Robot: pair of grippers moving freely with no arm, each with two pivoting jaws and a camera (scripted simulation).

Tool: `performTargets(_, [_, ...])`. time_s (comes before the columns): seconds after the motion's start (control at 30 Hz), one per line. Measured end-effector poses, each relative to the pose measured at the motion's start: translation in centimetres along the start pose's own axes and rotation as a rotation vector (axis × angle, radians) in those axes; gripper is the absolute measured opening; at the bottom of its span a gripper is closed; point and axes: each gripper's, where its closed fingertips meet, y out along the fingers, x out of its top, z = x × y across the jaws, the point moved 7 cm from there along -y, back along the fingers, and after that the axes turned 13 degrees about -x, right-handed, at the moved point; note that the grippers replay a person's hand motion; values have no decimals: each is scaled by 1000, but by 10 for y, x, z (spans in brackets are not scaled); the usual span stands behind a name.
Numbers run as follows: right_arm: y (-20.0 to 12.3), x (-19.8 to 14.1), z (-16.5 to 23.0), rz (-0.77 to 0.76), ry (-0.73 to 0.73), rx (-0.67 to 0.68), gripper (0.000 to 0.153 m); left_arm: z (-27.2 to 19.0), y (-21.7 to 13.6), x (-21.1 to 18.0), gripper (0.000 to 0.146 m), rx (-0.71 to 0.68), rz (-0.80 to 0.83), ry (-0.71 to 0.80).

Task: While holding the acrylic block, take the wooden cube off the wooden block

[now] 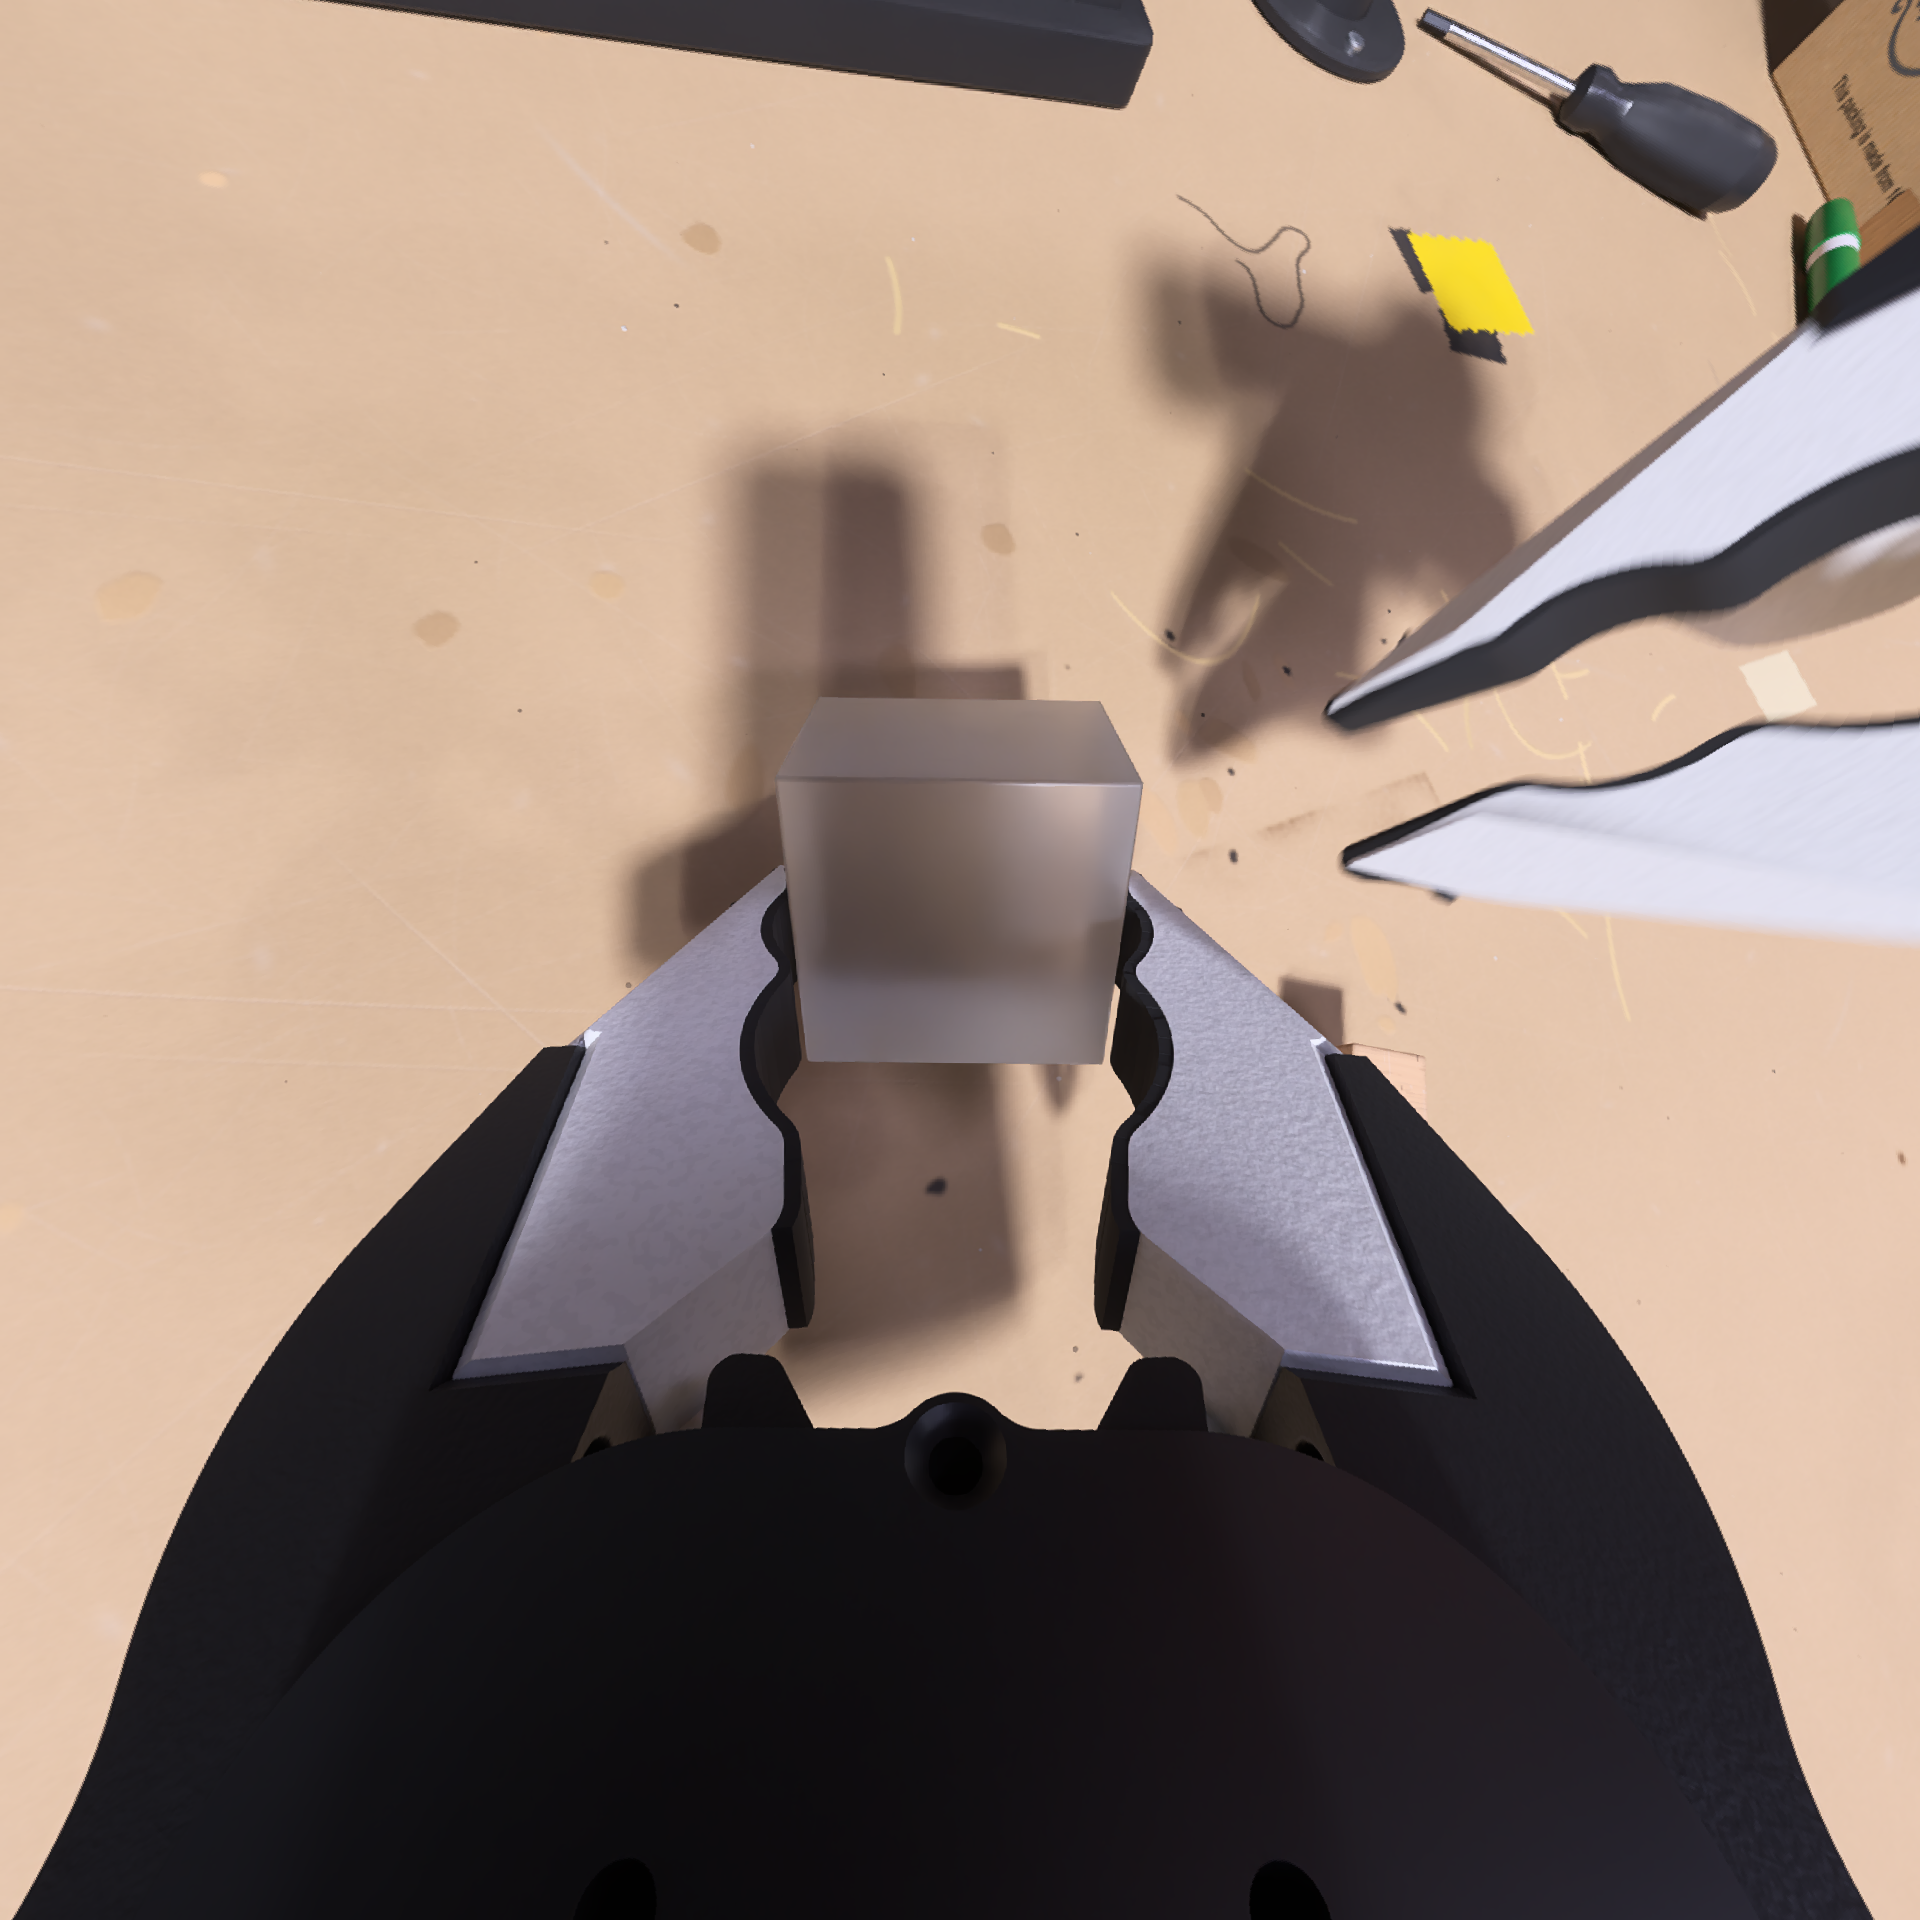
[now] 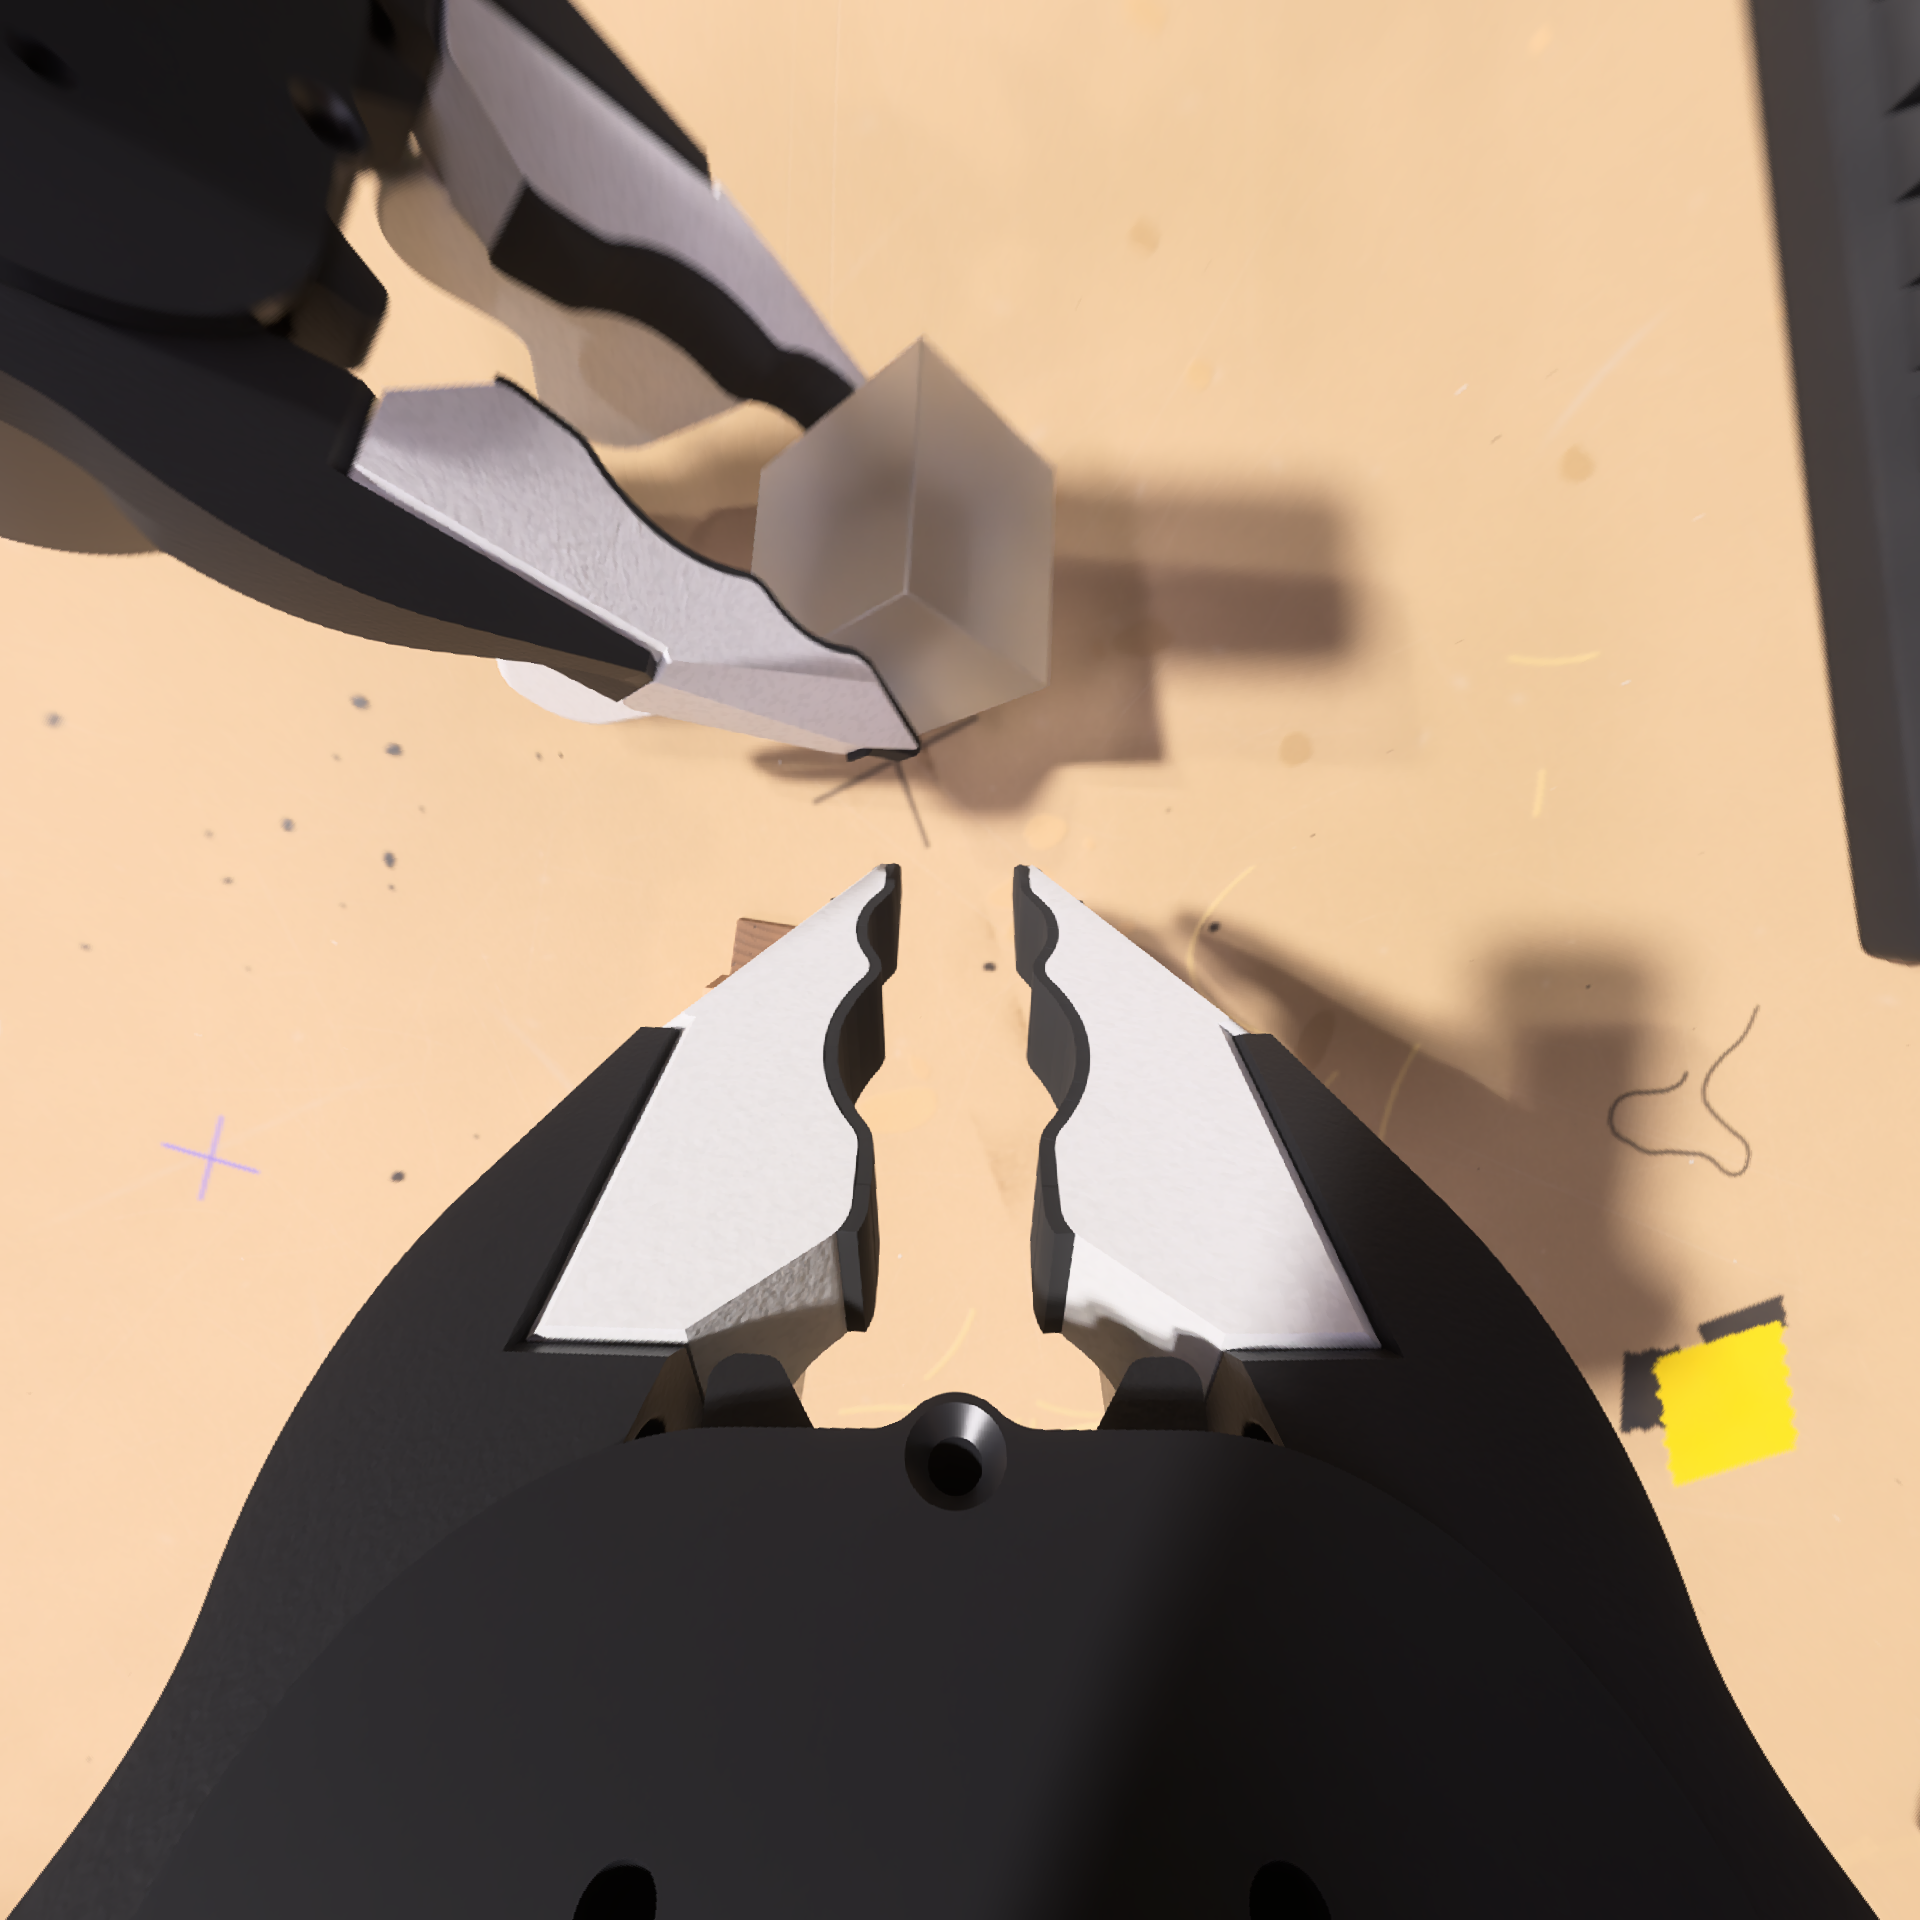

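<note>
My left gripper (image 1: 956,883) is shut on the frosted, see-through acrylic block (image 1: 956,831) and holds it above the tan table. It also shows in the right wrist view (image 2: 873,566), upper left, with the block (image 2: 904,530) between its tips. My right gripper (image 2: 956,878) is open by a narrow gap and empty, its tips just short of the left gripper. It enters the left wrist view (image 1: 1342,784) from the right. A small piece of wood (image 2: 753,940) peeks out beside its left finger. Wood (image 1: 1387,1070) also shows behind my left gripper. I cannot tell the cube from the block.
A screwdriver (image 1: 1642,125), a cardboard box (image 1: 1860,104), a green cylinder (image 1: 1829,249) and a yellow tape patch (image 1: 1470,286) lie at the far right. A long dark bar (image 1: 831,42) runs along the far edge and also shows in the right wrist view (image 2: 1849,416).
</note>
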Motion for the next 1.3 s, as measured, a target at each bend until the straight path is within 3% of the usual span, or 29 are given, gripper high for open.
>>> performTargets(0.13, [-14,-12,-29,-127,106,54,35,0,-1,0,59,-9,4,46])
performTargets(0.27, [4,-38,-50,-180,269,290,49,1,-2,1,59,-9,13,128])
performTargets(0.33, [16,-40,-52,-181,342,433,56,1,-2,1,59,-18,14,148])
performTargets(0.5, [42,-33,-45,-65,307,502,73,-2,1,2,59,-28,21,211])
performTargets(0.73, [55,-29,-34,4,246,597,62,-5,5,2,59,-37,25,195])
performTargets(0.9, [45,-27,-45,-28,321,657,61,-2,4,2,59,-59,18,161])
performTargets(1.0, [26,-29,-54,-104,344,584,62,1,2,3,59,-52,16,157])
performTargets(1.17, [-6,-43,-39,-263,309,233,58,8,-2,6,59,24,-3,175])
performTargets(1.3, [-3,-68,13,-325,461,271,46,6,-5,8,59,48,-45,175])
